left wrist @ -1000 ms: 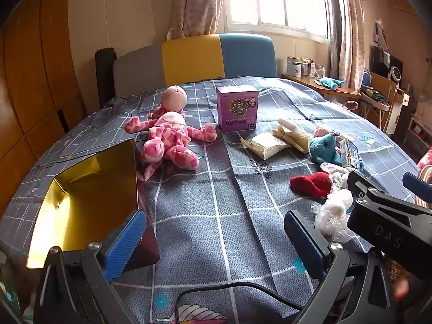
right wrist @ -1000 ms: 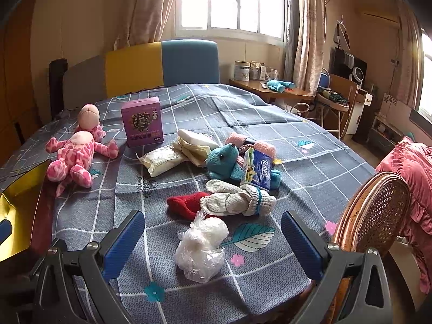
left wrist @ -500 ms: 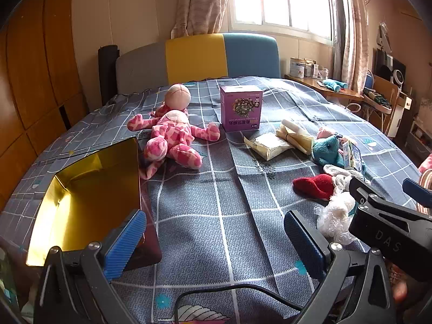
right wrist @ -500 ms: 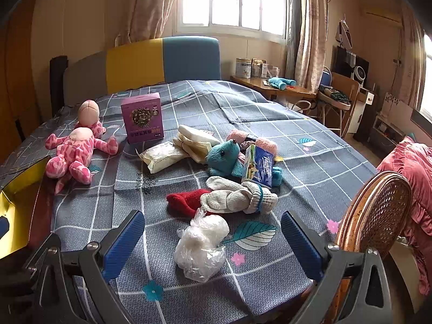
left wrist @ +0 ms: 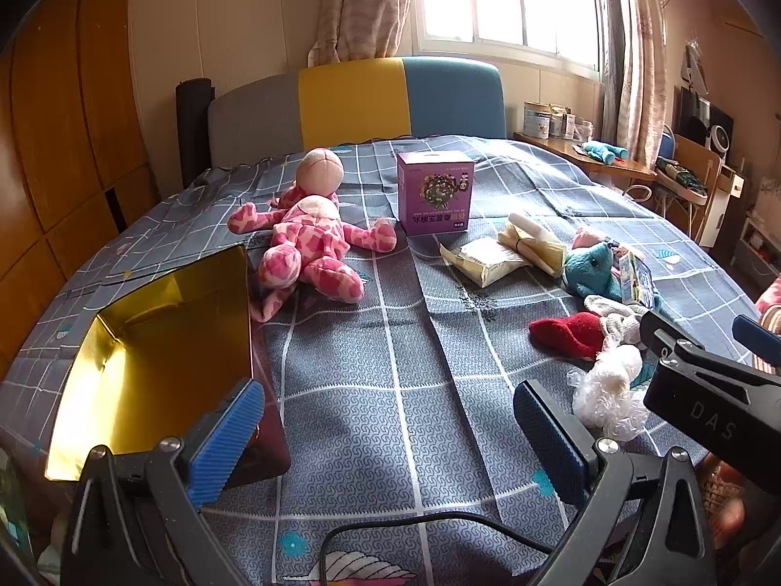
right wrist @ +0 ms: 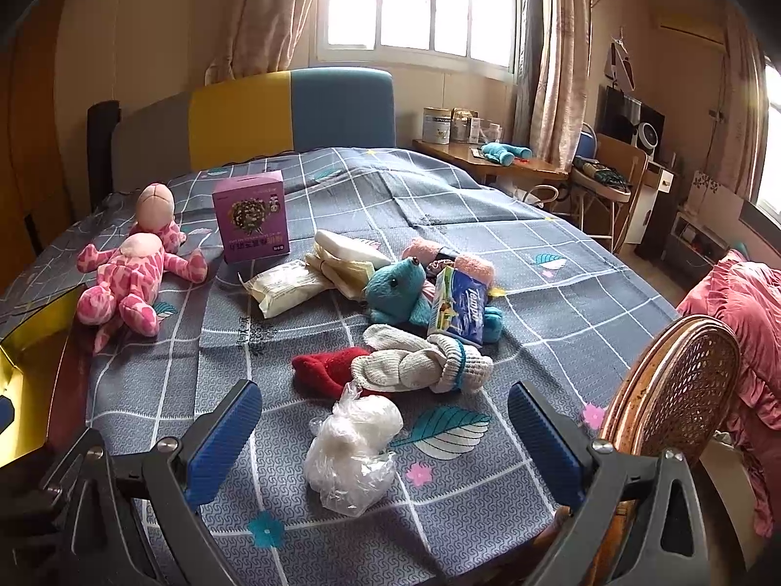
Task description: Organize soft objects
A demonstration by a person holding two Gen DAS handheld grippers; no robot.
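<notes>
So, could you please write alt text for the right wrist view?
The open right gripper hovers over a bed, a crumpled plastic bag between its fingers. Beyond lie gloves, a red sock, a teal plush, tissues and a pink doll.

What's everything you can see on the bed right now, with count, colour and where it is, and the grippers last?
Plush doll: one, pink patterned, far left of the bedspread.
Gold-lined box: one, open, left edge of the bed.
Purple carton: one, standing behind the doll's right.
Cream packets: a few, pale yellow, mid-bed.
Teal plush: one, beside the packets.
Tissue pack: one, blue, leaning on the teal plush.
Pink cloth: one, behind the teal plush.
Knit gloves: grey-white with a blue cuff, count unclear, near the front.
Red sock: one, left of the gloves.
Plastic bag bundle: one, clear, front.
Wicker chair: one, right of the bed.
Left gripper: open.
Right gripper: open, plastic bag bundle between its fingers' line.
</notes>
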